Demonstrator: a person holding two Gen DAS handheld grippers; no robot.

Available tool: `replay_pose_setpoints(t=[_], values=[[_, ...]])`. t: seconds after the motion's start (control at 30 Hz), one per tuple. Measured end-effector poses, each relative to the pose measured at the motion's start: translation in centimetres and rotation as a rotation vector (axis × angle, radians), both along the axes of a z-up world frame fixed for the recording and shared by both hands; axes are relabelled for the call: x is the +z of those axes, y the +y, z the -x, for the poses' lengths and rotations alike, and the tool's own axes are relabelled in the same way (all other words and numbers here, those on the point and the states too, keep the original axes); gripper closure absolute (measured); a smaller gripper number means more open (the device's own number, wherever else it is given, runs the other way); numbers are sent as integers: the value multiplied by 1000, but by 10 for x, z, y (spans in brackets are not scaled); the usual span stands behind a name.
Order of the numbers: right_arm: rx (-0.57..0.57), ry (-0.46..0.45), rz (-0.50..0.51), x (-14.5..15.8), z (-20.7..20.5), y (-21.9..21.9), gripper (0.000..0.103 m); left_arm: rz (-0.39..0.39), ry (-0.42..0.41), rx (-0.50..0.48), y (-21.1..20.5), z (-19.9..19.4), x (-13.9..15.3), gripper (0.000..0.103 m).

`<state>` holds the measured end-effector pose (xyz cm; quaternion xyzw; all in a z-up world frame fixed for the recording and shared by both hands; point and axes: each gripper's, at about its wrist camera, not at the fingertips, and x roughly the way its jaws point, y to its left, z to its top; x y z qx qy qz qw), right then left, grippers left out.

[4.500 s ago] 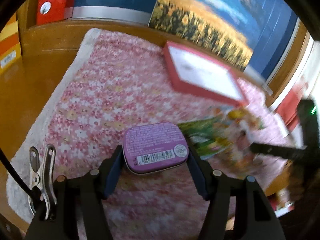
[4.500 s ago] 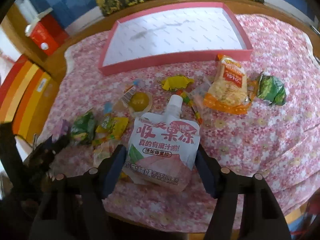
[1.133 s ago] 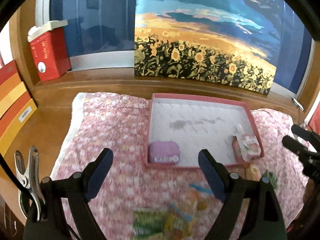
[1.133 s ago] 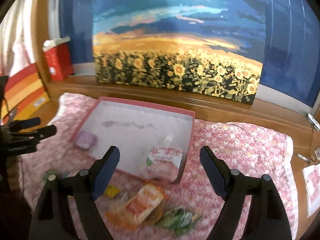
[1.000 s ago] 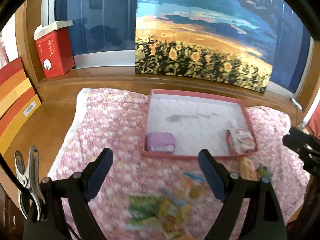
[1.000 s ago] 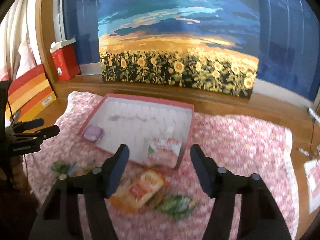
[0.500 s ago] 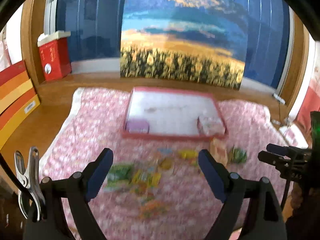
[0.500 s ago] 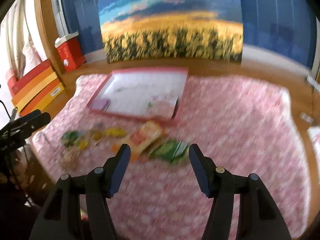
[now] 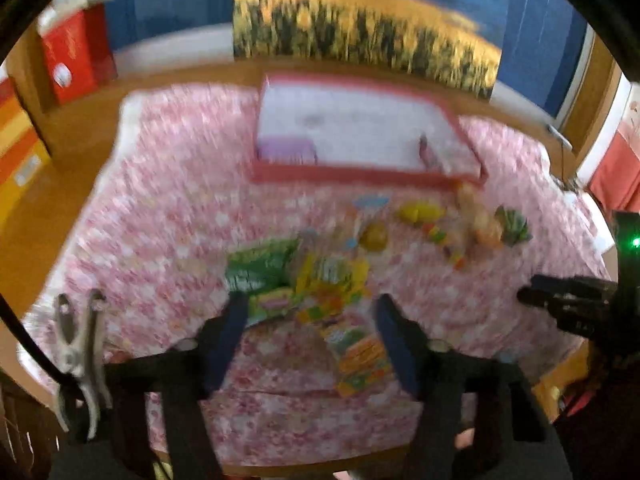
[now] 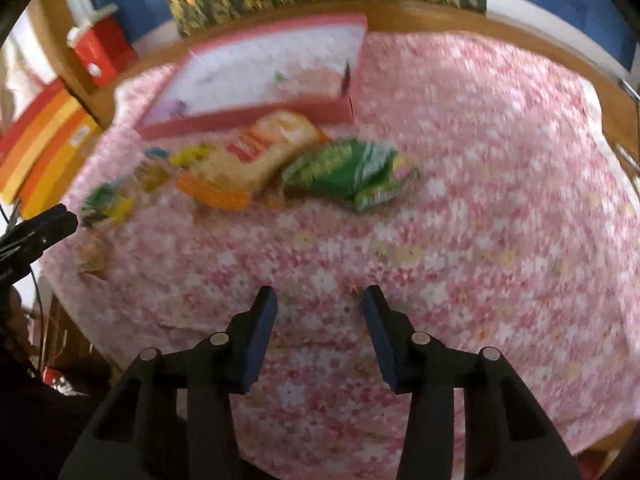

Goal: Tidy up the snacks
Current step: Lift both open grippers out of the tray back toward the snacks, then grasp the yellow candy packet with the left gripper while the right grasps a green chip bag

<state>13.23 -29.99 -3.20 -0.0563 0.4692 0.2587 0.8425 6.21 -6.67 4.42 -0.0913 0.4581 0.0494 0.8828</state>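
A pink tray [image 9: 368, 174] sits at the back of the flowered cloth, with a purple tin [image 9: 286, 148] and a pale pouch [image 9: 432, 152] inside. Loose snacks lie in front: a pile of green and yellow packets [image 9: 320, 288], an orange bag [image 10: 256, 152] and a green packet [image 10: 348, 172]. My left gripper [image 9: 310, 320] hangs over the near end of the pile; its jaws are closing, with packets in the gap but not pressed. My right gripper [image 10: 320, 308] is closing too, over bare cloth, short of the green packet. Both views are blurred.
A red box [image 9: 72, 60] and orange-striped boxes [image 9: 16, 152] stand at the back left on the wooden ledge. A sunflower painting [image 9: 360, 40] leans behind the tray. The cloth's near edge [image 10: 400, 456] lies just under my right fingers. A metal clip [image 9: 80, 352] hangs beside my left fingers.
Both grippers have sunk toward the cloth and tipped downward, so the snacks loom larger. Both pairs of jaws stand narrower than half a second ago. The tin and pouch stay in the tray.
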Motion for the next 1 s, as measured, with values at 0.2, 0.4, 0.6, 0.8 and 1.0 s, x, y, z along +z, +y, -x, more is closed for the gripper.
replay_pose_setpoints(t=[0.2,0.4,0.6,0.8,1.0], values=[[-37,-35,78,-1,-1,19,54,142,26,-130,15,-5,-9,46],[-38,-61,107,-1,0,27,53,216,137,-254,9,-11,-21,36],[-16,-81,107,-2,4,24,53,29,145,-261,-30,-23,-24,46],[27,-96,97,-2,6,19,53,40,68,-288,-36,-20,-8,62],[57,-104,106,-2,7,19,52,12,-33,-259,-27,-11,25,62]])
